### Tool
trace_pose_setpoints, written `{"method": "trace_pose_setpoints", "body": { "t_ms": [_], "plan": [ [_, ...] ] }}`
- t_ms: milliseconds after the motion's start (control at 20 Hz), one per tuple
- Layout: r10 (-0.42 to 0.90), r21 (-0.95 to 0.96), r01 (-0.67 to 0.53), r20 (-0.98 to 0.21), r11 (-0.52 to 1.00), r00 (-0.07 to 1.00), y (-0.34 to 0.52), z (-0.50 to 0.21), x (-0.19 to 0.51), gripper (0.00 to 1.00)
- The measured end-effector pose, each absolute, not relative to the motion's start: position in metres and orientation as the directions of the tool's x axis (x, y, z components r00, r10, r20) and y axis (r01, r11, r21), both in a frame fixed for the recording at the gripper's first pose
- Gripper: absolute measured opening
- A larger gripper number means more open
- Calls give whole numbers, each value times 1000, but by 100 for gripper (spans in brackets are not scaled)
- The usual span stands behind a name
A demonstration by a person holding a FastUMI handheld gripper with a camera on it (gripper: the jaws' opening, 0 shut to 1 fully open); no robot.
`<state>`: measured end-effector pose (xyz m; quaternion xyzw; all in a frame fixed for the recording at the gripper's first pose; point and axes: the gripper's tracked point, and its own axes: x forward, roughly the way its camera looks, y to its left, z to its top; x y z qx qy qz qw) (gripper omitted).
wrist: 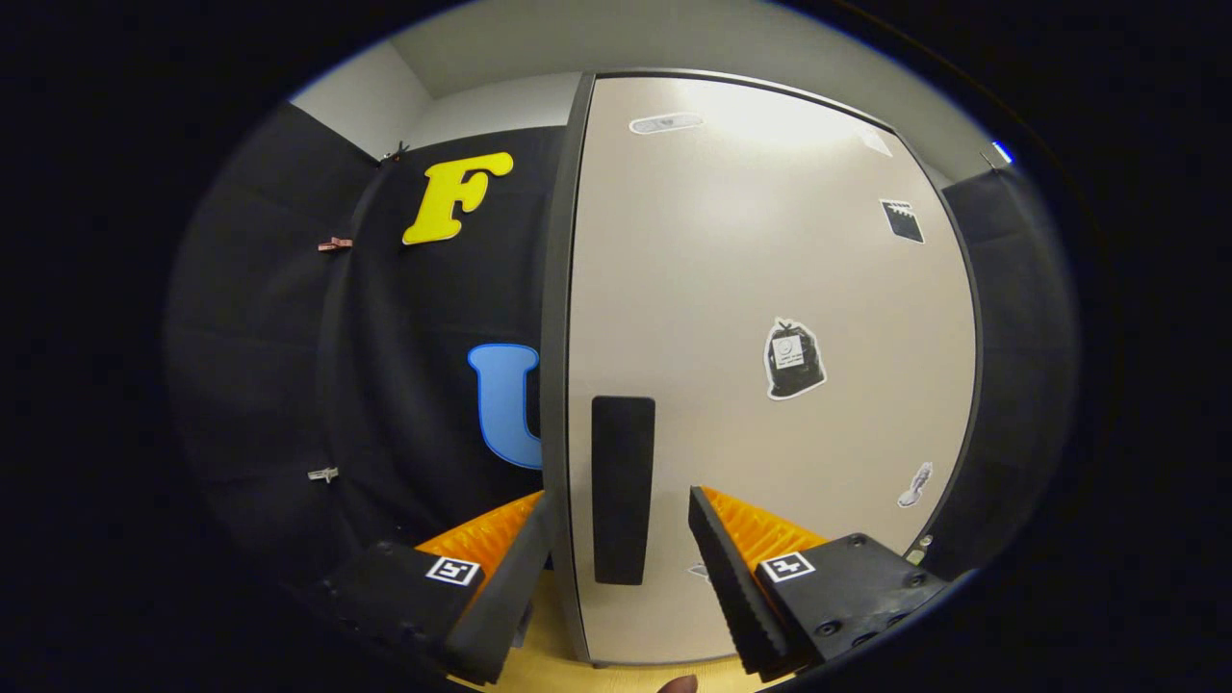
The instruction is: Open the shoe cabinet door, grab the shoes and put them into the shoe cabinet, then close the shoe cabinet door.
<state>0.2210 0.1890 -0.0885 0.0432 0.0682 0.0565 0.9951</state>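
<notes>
The shoe cabinet door (770,289) is a tall beige panel with a dark frame, standing right ahead of me, and it looks shut. A black vertical handle (623,489) sits near its left edge. My gripper (624,508) is open, with one finger on each side of the handle. The left fingertip reaches past the door's left edge, and the right fingertip is over the door face. Nothing is held between the fingers.
Several small stickers dot the door, one a black bag shape (794,359). Black booth cloth (385,366) hangs left of the cabinet, with small clips on it. A strip of light wooden floor (616,674) runs below the door.
</notes>
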Motion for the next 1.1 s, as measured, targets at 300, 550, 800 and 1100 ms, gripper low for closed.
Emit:
{"method": "trace_pose_setpoints", "body": {
  "t_ms": [300, 550, 800, 1100],
  "plan": [
    [81, 126, -63, -146, 990, 986, 187, -100, 235, 35],
    [126, 113, -110, -144, 988, 982, 189, -97, 227, 16],
    [180, 139, -162, -131, 977, 975, 187, -82, 190, 15],
    [242, 157, -223, -112, 962, 964, 163, -68, 133, 15]
  ]
}}
